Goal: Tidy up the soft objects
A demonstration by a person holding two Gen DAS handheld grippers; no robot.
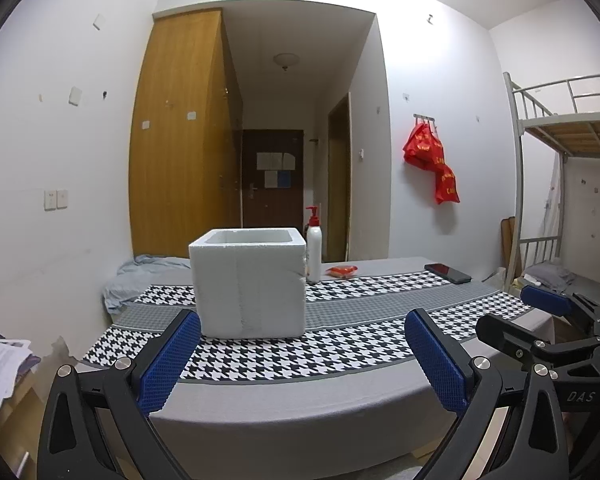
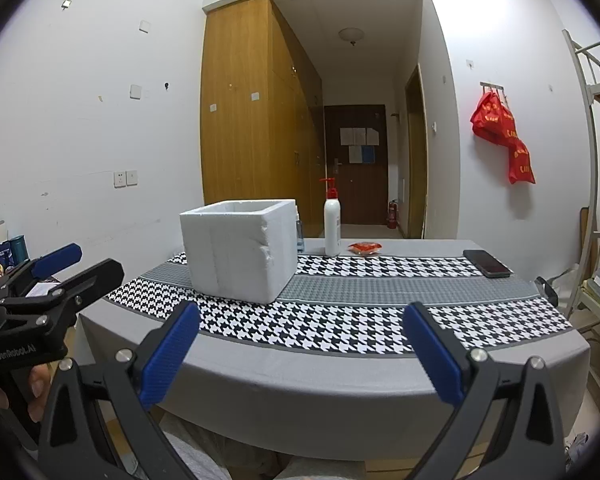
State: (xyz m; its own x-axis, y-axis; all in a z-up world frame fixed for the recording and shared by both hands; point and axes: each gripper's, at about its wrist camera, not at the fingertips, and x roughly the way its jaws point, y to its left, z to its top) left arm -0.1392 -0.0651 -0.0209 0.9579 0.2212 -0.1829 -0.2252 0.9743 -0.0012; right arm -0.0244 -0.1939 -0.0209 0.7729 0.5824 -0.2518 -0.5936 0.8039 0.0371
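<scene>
Fingers of both grippers stand spread wide with nothing between them: the left gripper (image 1: 302, 354) and the right gripper (image 2: 302, 350) are each held back from the near edge of the table (image 2: 300, 376), side by side, aimed across it. On the houndstooth cloth (image 1: 340, 344) stands a white foam box (image 1: 250, 284), open at the top, toward the left of the table; its inside is hidden from both views. Behind it, a white pump bottle (image 2: 332, 226) stands upright, and just to the right of the bottle a small orange-red packet (image 2: 365, 247) lies flat on the grey cloth, apart from the box. A dark phone (image 2: 487, 263) lies near the far right edge.

Stage: as a judgement, the scene fits two readings. Either soft items wait to be gathered into the box, the packet being the only loose candidate visible, or most have gone in and the grippers are drawn back between placements. Whether the box holds anything cannot be told.

Any reach for the packet would call for travel past the bottle without tipping it, and a light pinch, since a soft packet likely deforms under pressure.
</scene>
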